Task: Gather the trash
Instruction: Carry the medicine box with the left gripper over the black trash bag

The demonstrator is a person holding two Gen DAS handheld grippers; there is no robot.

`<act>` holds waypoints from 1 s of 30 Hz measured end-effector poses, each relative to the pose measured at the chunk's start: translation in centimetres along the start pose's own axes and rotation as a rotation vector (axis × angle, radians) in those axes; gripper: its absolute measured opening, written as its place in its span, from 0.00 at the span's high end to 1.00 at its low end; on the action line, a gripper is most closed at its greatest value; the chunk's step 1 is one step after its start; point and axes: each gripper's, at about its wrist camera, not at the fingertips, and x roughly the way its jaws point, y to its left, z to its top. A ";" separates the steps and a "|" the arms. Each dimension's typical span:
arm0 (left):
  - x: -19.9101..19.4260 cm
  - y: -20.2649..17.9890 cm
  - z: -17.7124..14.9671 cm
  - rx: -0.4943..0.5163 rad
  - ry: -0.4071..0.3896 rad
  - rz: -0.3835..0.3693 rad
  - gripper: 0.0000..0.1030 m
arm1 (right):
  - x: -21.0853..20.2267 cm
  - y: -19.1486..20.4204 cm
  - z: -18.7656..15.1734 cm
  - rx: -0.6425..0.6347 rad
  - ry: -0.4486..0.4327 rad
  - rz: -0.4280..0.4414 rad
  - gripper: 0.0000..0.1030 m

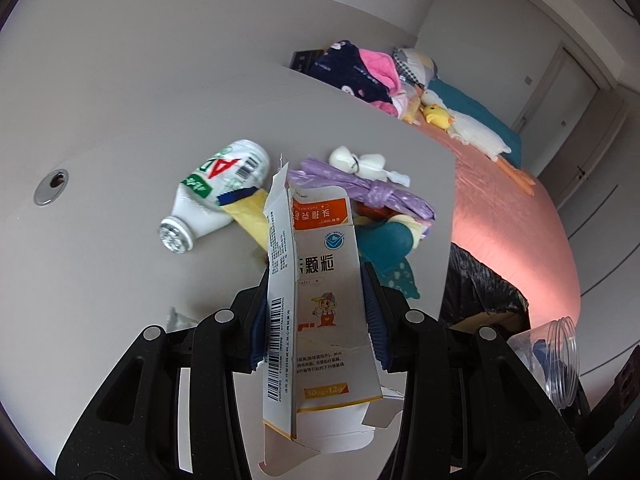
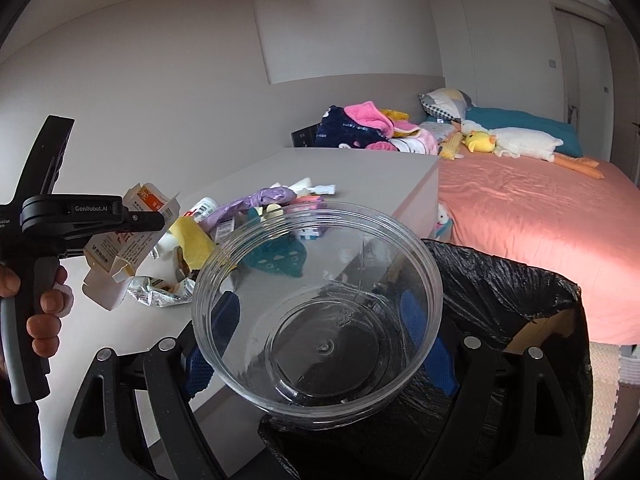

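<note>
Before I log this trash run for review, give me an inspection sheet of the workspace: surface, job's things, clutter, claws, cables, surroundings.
Surface: grey desk top, littered at its far end.
Job's things: flattened medicine box in the left claw; clear plastic jar in the right claw, held over the black-lined bin.
Clutter: white bottle lying on its side, yellow wrapper, purple bag, crumpled foil packet.
Claws: left shut on the box; right shut on the jar.
Cables: nothing seen; a grommet hole in the desk.
Surroundings: bed with pink cover, heaped clothes, plush toys.
</note>
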 end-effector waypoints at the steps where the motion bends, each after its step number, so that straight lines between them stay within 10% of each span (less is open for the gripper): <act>1: 0.3 -0.6 0.0 0.010 0.004 -0.008 0.61 | -0.2 -0.5 0.0 0.005 -0.002 -0.008 0.19; 25: 4.7 -12.2 -2.3 0.204 0.127 -0.225 0.60 | -3.2 -10.0 0.5 0.178 -0.045 -0.181 0.19; 30: 5.5 -13.6 -2.9 0.243 0.185 -0.337 0.48 | -3.7 -11.5 0.7 0.233 -0.059 -0.177 0.19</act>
